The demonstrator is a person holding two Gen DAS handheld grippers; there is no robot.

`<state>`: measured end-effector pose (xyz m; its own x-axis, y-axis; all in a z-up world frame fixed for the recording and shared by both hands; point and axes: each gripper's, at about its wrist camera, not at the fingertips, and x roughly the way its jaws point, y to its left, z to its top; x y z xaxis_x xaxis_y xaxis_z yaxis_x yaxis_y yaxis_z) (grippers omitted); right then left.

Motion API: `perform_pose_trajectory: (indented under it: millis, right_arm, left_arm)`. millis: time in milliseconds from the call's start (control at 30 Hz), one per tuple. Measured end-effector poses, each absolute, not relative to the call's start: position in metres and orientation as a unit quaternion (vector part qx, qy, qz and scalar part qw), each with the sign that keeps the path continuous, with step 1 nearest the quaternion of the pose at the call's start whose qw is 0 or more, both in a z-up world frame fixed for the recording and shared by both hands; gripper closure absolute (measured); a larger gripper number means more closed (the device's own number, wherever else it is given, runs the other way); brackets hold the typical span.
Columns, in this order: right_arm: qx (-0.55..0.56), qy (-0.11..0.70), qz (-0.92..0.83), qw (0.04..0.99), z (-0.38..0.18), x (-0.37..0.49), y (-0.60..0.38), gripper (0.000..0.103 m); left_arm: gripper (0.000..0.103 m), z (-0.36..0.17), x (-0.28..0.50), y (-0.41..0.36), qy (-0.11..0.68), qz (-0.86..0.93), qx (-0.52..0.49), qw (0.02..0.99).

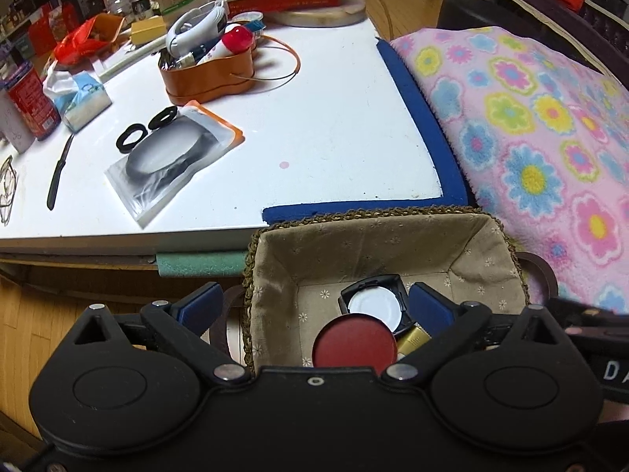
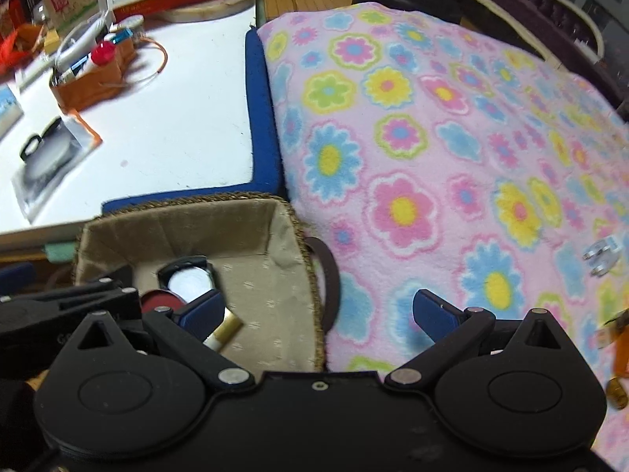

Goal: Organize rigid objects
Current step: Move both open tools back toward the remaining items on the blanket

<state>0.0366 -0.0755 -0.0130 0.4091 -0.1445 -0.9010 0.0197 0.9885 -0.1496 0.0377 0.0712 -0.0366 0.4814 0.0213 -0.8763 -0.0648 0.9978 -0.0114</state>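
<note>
Plainly, both tools gape with nothing between their blue pads: the left tool hangs over the lined wicker basket, the right tool straddles its near wall and the flowered blanket. In the basket lie a red round lid, a black-framed white disc and a gold-capped tube, close together. The risk, as I judge it: the basket sits off the table against the soft blanket, so a push from either tool could tip it. Only the right view shows small loose items on the blanket, a silver plug-like piece among them; only the left shows a black knife and 2 black rings on the table.
</note>
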Motion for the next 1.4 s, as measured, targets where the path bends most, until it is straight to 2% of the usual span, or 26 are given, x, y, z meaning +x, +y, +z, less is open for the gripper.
perform_pose_trajectory:
  millis: [300, 367, 433, 500, 567, 700, 900, 1100, 1200, 1400]
  right_arm:
    - [0.019, 0.509, -0.035, 0.86, 0.002, 0.021, -0.101, 0.002]
    - [0.054, 0.485, -0.057, 0.871, 0.008, 0.012, -0.115, 0.015]
    - [0.084, 0.464, -0.075, 0.879, 0.013, 0.0, -0.136, 0.017]
    - [0.099, 0.458, -0.094, 0.879, 0.017, -0.013, -0.161, 0.016]
    - [0.1, 0.449, -0.115, 0.88, 0.023, -0.027, -0.19, 0.008]
    - [0.092, 0.422, -0.177, 0.884, 0.039, -0.062, -0.26, 0.003]
    - [0.084, 0.443, -0.262, 0.853, 0.041, -0.1, -0.371, 0.005]
    - [0.112, 0.474, -0.335, 0.806, 0.026, -0.132, -0.457, 0.014]
    - [0.129, 0.489, -0.342, 0.792, 0.014, -0.14, -0.482, 0.021]
    - [0.144, 0.499, -0.324, 0.791, 0.0, -0.146, -0.499, 0.022]
  left_arm:
    - [0.006, -0.038, 0.035, 0.063, 0.504, -0.013, -0.013, 0.864]
    - [0.006, -0.038, 0.032, 0.058, 0.498, -0.023, -0.007, 0.867]
    - [0.006, -0.037, 0.028, 0.052, 0.489, -0.034, 0.005, 0.872]
    - [0.006, -0.036, 0.023, 0.045, 0.479, -0.043, 0.025, 0.876]
    - [0.006, -0.034, 0.017, 0.037, 0.471, -0.054, 0.045, 0.879]
    - [0.006, -0.029, 0.009, 0.015, 0.455, -0.071, 0.083, 0.884]
    - [0.006, -0.011, -0.004, -0.019, 0.459, -0.103, 0.086, 0.878]
    - [0.006, 0.029, -0.013, -0.068, 0.458, -0.141, 0.09, 0.873]
    - [0.006, 0.05, -0.021, -0.099, 0.446, -0.176, 0.095, 0.872]
    - [0.006, 0.068, -0.045, -0.181, 0.443, -0.258, 0.121, 0.85]
